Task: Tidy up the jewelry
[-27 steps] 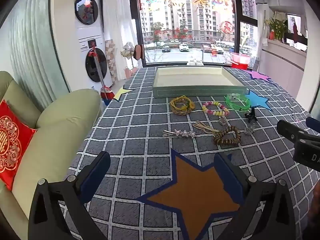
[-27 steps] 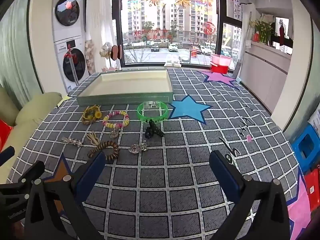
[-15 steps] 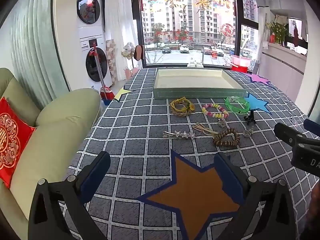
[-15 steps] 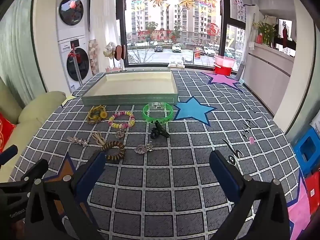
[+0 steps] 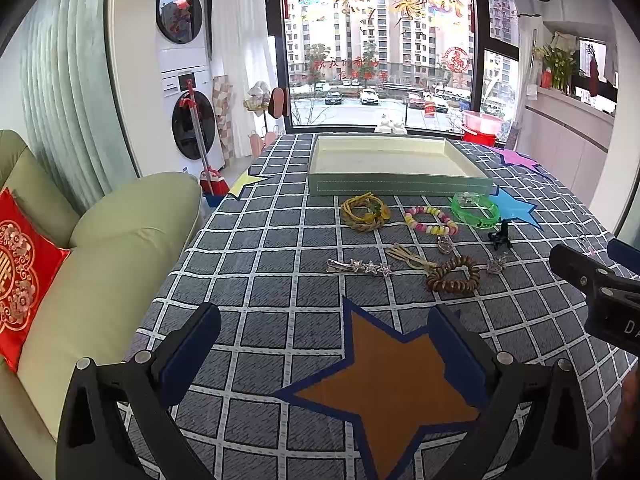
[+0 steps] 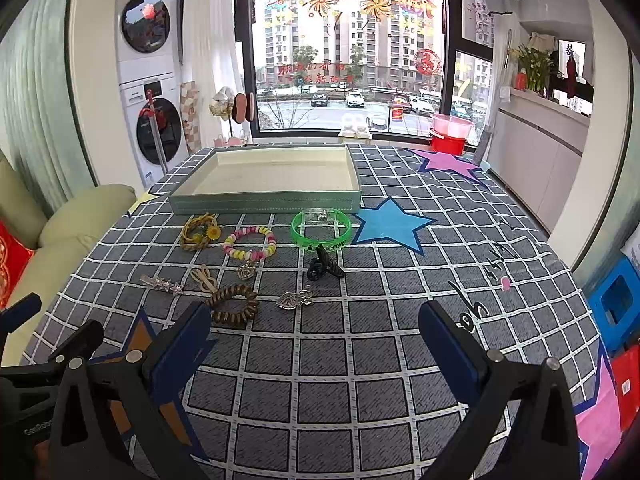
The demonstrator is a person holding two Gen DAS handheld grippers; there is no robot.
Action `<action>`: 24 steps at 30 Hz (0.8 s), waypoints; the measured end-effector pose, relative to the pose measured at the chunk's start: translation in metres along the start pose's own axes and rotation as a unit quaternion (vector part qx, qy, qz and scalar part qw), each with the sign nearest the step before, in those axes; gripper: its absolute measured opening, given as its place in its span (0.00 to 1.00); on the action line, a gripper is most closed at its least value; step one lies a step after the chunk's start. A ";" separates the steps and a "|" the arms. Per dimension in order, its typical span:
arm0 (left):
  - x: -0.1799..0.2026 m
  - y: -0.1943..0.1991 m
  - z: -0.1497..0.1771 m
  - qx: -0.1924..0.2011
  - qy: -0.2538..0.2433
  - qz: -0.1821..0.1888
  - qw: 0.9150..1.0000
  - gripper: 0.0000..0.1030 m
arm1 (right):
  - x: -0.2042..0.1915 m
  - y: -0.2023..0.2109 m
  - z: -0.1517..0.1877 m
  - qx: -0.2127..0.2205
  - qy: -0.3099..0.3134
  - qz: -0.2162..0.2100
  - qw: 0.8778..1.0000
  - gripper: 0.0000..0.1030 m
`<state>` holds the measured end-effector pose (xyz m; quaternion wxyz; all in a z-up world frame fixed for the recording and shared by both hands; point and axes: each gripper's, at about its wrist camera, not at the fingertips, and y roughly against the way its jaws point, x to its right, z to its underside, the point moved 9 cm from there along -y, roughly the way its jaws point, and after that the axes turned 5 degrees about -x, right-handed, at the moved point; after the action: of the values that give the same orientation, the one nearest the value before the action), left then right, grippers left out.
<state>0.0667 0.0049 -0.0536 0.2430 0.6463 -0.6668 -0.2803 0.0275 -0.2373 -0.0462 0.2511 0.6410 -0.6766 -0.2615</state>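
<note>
Two hand-held grippers hang above the near edge of the grey checked tablecloth (image 6: 360, 360), both with their blue-padded jaws spread wide and nothing between them. The left gripper (image 5: 324, 344) sits over the orange star patch with a navy border (image 5: 384, 392); the right gripper (image 6: 316, 340) is over bare checks to its right, and its black tip (image 5: 576, 276) shows at the right edge of the left wrist view.

Near the far edge of the cloth lies the shallow rectangular green tray with a cream lining (image 6: 264, 204), with nothing in it. The jewelry is spread in front of the tray's near wall. Closest to that wall, from left to right: a yellow braided cord bracelet with a flower (image 6: 200, 232), a pastel candy-bead bracelet with a silver heart charm (image 6: 250, 244), and a translucent green plastic bangle (image 6: 322, 230), which lies just beside the blue star patch (image 6: 392, 226). Nearer the grippers lie a silver hair clip with three stars (image 6: 162, 283), a beige looped hair tie (image 6: 204, 278), a brown spiral coil hair tie (image 6: 234, 304), a small silver heart-shaped pendant (image 6: 294, 299) and a black claw clip (image 6: 322, 266). The coil tie is near the right gripper's left finger (image 6: 180, 344).

A pale green sofa with a red embroidered cushion (image 5: 24, 272) stands at the cloth's left edge.
</note>
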 end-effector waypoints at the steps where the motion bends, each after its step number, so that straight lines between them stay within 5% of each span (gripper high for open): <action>1: 0.000 0.000 0.000 0.000 0.000 0.000 1.000 1.00 | 0.000 0.000 0.000 0.000 0.000 0.000 1.000 1.00; 24: -0.001 0.001 0.000 0.000 0.000 0.001 1.000 1.00 | -0.001 0.000 0.000 -0.001 -0.001 -0.003 1.000 1.00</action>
<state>0.0663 0.0057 -0.0528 0.2433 0.6457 -0.6673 -0.2804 0.0275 -0.2368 -0.0463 0.2499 0.6424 -0.6749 -0.2634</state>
